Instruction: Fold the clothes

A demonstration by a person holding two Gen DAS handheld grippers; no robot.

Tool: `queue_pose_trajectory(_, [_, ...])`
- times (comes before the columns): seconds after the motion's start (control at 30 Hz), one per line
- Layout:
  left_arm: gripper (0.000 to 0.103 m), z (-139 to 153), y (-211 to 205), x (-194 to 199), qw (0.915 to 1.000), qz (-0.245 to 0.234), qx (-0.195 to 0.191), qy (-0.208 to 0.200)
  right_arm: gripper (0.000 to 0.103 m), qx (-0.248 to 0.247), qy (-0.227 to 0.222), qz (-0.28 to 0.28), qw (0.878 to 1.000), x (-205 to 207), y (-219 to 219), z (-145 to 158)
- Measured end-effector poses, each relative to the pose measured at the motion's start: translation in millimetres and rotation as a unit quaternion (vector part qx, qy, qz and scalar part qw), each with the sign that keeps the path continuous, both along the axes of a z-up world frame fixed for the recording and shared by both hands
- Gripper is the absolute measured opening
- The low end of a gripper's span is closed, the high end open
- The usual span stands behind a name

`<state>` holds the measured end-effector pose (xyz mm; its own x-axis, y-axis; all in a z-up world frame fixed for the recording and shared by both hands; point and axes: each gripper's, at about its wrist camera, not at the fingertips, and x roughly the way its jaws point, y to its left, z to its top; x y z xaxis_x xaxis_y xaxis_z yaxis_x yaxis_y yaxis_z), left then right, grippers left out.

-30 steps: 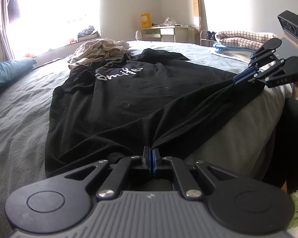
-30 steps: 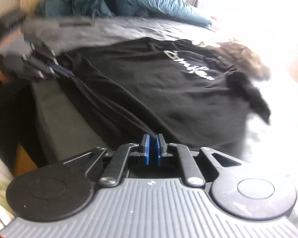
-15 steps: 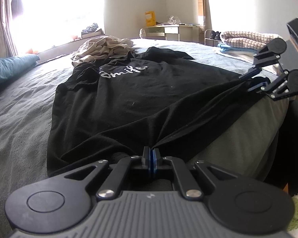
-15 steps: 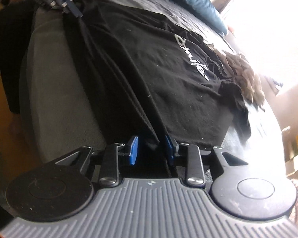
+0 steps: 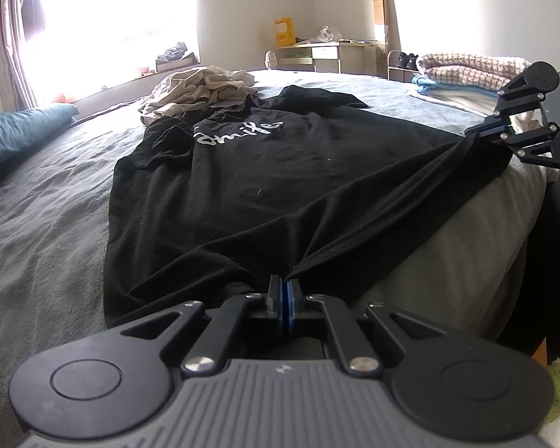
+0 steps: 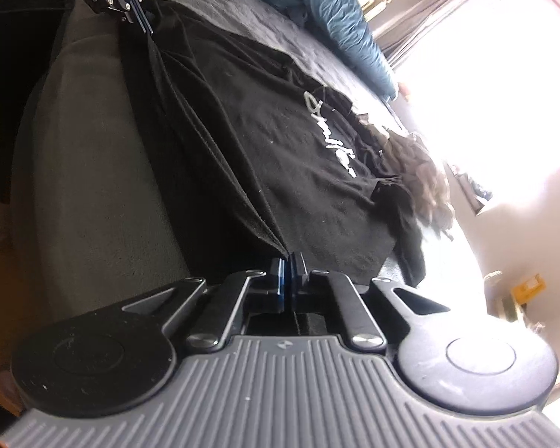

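Both the left tongs (image 5: 283,291) and right tongs (image 6: 287,267) are clenched on the hem of the black T-shirt (image 5: 242,186), spread along the bed's (image 5: 37,224) near edge. Uneven lifting could probably bunch the fabric or slip a corner free.

Black tongs (image 5: 284,298), blue pads, silver screws

A wide bed (image 5: 56,201) under a grey cover fills the near room, with a teal pillow (image 5: 15,130) at its left. Blown-out daylight pours through a far-left window (image 5: 104,22) edged by a curtain (image 5: 7,33). A pale desk (image 5: 328,54) stands against the white far wall (image 5: 242,11)
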<state>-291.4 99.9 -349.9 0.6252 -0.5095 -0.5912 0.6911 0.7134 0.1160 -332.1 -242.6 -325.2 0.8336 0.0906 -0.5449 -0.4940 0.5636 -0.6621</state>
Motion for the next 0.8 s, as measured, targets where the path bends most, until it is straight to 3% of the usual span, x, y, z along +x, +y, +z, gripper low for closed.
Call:
queue_pose_trajectory(0.17, [0.003, 0.2, 2.1, -1.8, 1.0000, 0.000, 0.003, 0.000, 0.001, 0.023, 0.013, -0.007, 1.000, -6.1, -6.5, 3.0])
queue_pose_trajectory(0.53, [0.004, -3.9, 2.3, -0.6, 0.9999, 0.008, 0.010, 0.003, 0.001, 0.023, 0.031, -0.013, 0.999, -13.4, 0.2, -16.5])
queue_pose_trajectory(0.63, [0.008, -4.0, 3.3, -0.7, 0.9998, 0.016, 0.004, 0.010, 0.002, 0.034, 0.038, -0.025, 0.998, -12.6, 0.0, -19.1])
queue_pose_trajectory(0.73, [0.019, -2.3, 7.4, -1.3, 0.9991, 0.031, -0.016, 0.024, 0.004, 0.056, 0.042, -0.041, 0.997, -15.5, -1.9, -16.9])
queue_pose_trajectory(0.8, [0.039, -1.2, 11.0, -4.5, 0.9980, 0.042, -0.034, 0.031, 0.009, 0.075, 0.045, -0.053, 0.995, -17.4, -4.2, -14.2])
